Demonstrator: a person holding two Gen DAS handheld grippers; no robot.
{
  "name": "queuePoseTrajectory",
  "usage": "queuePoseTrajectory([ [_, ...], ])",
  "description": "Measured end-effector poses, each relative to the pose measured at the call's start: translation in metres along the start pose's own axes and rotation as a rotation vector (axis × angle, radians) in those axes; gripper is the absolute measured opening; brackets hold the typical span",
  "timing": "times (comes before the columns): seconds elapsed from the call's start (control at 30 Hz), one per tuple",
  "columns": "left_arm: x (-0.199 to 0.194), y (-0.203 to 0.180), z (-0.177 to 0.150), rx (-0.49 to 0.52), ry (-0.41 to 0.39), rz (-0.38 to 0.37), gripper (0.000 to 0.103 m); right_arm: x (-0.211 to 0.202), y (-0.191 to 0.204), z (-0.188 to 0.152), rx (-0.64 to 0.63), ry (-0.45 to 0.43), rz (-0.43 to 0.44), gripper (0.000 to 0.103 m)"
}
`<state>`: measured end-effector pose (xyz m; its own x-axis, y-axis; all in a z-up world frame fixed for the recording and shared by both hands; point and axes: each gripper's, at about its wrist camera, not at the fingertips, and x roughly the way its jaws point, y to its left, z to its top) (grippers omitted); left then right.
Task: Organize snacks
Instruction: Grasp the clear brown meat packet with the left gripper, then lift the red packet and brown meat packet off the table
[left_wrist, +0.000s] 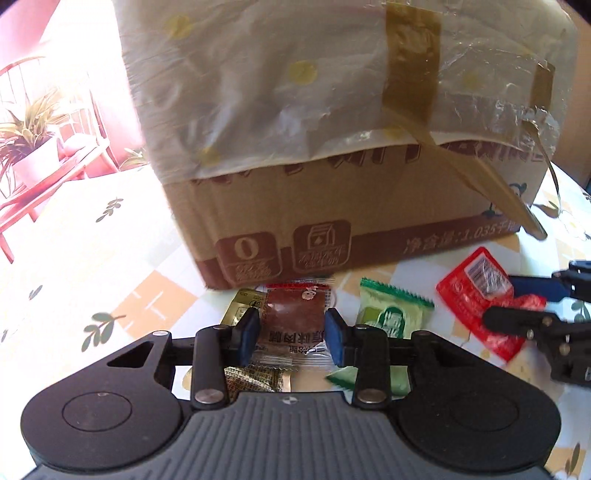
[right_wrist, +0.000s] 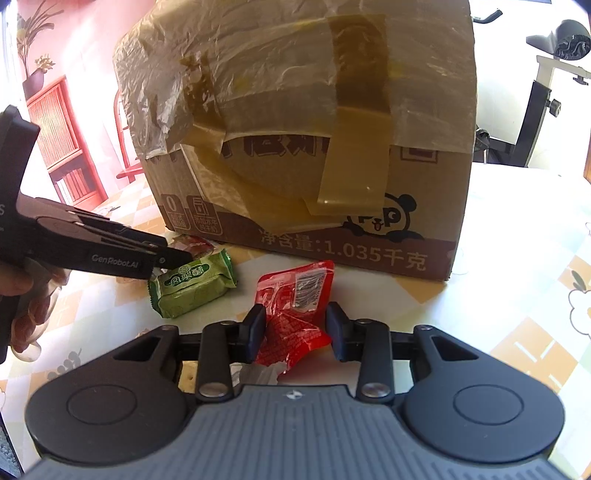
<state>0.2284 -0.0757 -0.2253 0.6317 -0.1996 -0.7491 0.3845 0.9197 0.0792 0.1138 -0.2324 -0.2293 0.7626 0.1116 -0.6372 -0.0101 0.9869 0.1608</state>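
In the left wrist view my left gripper (left_wrist: 292, 334) points down at the table just in front of the cardboard box (left_wrist: 332, 206). Its blue pads press on both sides of a clear-wrapped brown snack packet (left_wrist: 295, 317). A gold packet (left_wrist: 242, 301) lies under that packet's left edge. A green packet (left_wrist: 391, 314) lies to its right. My right gripper (right_wrist: 295, 325) is shut on a crumpled red snack packet (right_wrist: 295, 291). From the right wrist view, the left gripper (right_wrist: 181, 254) reaches in from the left, above the green packet (right_wrist: 195, 288).
The tall taped box (right_wrist: 314, 147), part-wrapped in plastic film, blocks the far side. More wrappers (left_wrist: 255, 380) lie under my left fingers. The floral tablecloth (right_wrist: 498, 266) runs right of the box. A hand (right_wrist: 26, 295) holds the left gripper. An exercise bike (right_wrist: 546, 92) stands beyond the table.
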Motion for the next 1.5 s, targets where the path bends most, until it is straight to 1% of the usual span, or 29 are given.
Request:
queuePoseTrajectory([
  [0.17,-0.018,0.012,-0.023,-0.024,-0.003,0.015,0.041,0.000,0.000,0.000,0.001,-0.001,0.001,0.038],
  [0.23,-0.024,0.015,-0.031,-0.053,-0.003,0.026,0.041,0.000,0.000,0.000,0.000,0.000,0.001,0.038],
  [0.37,-0.036,0.011,-0.047,-0.109,0.011,0.076,0.044,0.000,0.000,0.000,0.000,0.000,0.001,0.038],
  [0.43,-0.043,0.012,-0.054,-0.127,0.010,0.090,0.044,0.000,0.000,0.000,0.000,0.000,0.001,0.038],
  [0.47,-0.037,0.010,-0.049,-0.128,0.008,0.093,0.044,0.000,0.000,0.000,-0.001,0.000,0.001,0.038],
  [0.53,-0.034,0.006,-0.047,-0.123,0.006,0.097,0.046,0.000,0.000,0.000,0.000,0.000,0.001,0.038],
  [0.6,-0.031,0.006,-0.043,-0.122,0.009,0.085,0.049,0.000,0.000,0.000,0.001,0.000,0.001,0.038],
  [0.77,-0.026,0.009,-0.039,-0.119,-0.001,0.074,0.051,0.000,0.000,0.000,0.000,0.000,0.001,0.038],
  [0.93,-0.021,0.006,-0.033,-0.123,-0.004,0.081,0.051,0.000,0.000,0.000,0.000,0.000,0.001,0.038],
  [1.07,-0.019,0.003,-0.031,-0.113,-0.012,0.075,0.051,0.000,0.000,0.000,0.001,0.000,0.001,0.038],
  [1.2,-0.018,0.005,-0.032,-0.129,-0.022,0.062,0.052,0.000,0.000,-0.001,0.001,-0.001,0.002,0.038],
  [1.23,-0.019,0.005,-0.032,-0.132,-0.022,0.064,0.052,0.000,0.000,-0.001,0.000,0.000,0.002,0.038],
  [1.3,-0.019,0.002,-0.033,-0.127,-0.028,0.063,0.043,0.000,0.000,-0.001,0.000,0.000,0.002,0.038],
  [1.33,-0.021,0.000,-0.033,-0.122,-0.033,0.062,0.041,0.000,0.000,-0.001,0.001,-0.001,0.002,0.038],
  [1.4,-0.025,-0.005,-0.037,-0.107,-0.045,0.069,0.040,0.000,-0.001,-0.001,0.001,-0.001,0.002,0.038],
  [1.5,-0.036,-0.006,-0.041,-0.126,-0.069,0.055,0.040,0.000,-0.001,-0.001,0.004,-0.002,0.004,0.038],
])
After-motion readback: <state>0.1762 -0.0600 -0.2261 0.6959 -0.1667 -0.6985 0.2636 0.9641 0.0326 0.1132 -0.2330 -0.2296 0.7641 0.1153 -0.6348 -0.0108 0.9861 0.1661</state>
